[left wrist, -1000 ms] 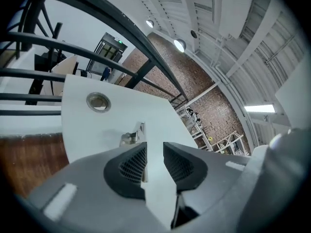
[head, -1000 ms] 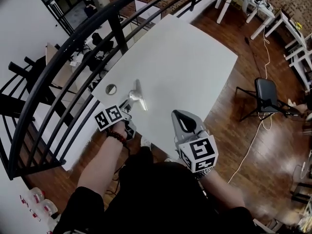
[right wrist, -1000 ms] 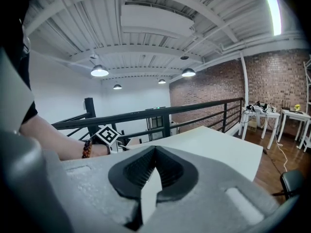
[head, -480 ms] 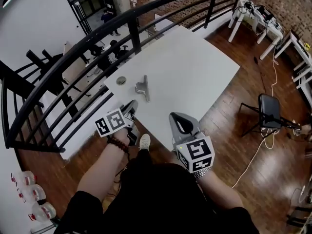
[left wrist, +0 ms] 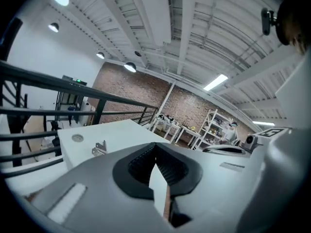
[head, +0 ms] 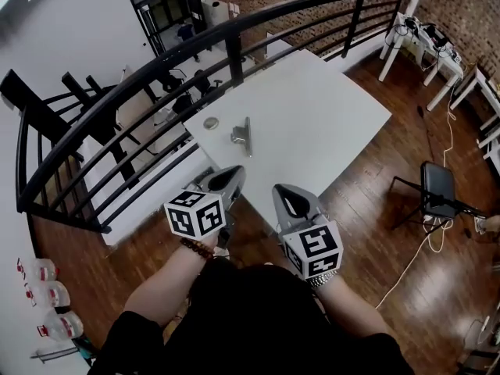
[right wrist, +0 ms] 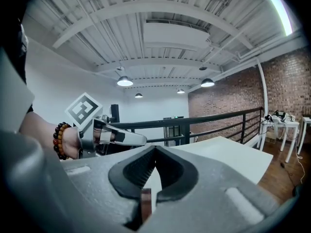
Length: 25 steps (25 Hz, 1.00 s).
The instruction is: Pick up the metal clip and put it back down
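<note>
Presently, silver metal clip [head: 243,135] laid near left corner of white counter [head: 328,116], long axis directed away from person [head: 258,319]; left hand-held gripper [head: 236,172] just closed, empty; right hand-held gripper [head: 279,191] shut, empty; wooden floor [head: 375,233], black railing [head: 233,57] around.

The left gripper [left wrist: 155,148] fills the lower frame. Its jaws have just closed together, and nothing is between them. Past its tips, left of centre, the white tabletop [left wrist: 127,130] carries the metal clip [left wrist: 100,147], well apart from the gripper. A small round disc [left wrist: 77,138] lies near the clip's upper left. A black railing [left wrist: 48,79] crosses the left side, with a brick wall [left wrist: 141,93] behind.
</note>
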Tool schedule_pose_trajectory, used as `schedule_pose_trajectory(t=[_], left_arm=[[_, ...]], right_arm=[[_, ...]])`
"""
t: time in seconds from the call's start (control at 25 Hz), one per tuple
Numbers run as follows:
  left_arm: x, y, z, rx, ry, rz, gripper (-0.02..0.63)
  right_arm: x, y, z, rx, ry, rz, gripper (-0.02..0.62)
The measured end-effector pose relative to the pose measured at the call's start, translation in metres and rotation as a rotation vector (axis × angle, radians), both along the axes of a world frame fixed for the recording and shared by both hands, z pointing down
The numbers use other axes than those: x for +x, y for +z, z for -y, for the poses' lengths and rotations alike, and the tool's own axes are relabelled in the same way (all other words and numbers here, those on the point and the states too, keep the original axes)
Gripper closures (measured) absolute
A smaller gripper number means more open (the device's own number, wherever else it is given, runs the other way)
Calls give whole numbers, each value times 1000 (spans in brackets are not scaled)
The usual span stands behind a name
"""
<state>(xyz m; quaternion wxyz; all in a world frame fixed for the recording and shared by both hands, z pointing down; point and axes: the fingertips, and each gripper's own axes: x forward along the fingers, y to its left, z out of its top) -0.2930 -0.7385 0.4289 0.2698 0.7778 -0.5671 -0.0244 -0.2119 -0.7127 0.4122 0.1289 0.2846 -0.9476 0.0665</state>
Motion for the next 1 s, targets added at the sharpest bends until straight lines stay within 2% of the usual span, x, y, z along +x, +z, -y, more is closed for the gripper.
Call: schedule_pose_trajectory(t=[0.24, 0.4, 1.0], left_arm=[[1, -15, -23, 55, 68, 128, 589], [-3, -20, -35, 71, 111, 174, 589], [-63, -30, -72, 109, 191, 190, 589]], right_arm=[[-19, -3, -11, 12, 1, 12, 604], [-35, -8, -17, 17, 7, 9, 604], [-104, -20, -52, 46, 54, -20, 604]])
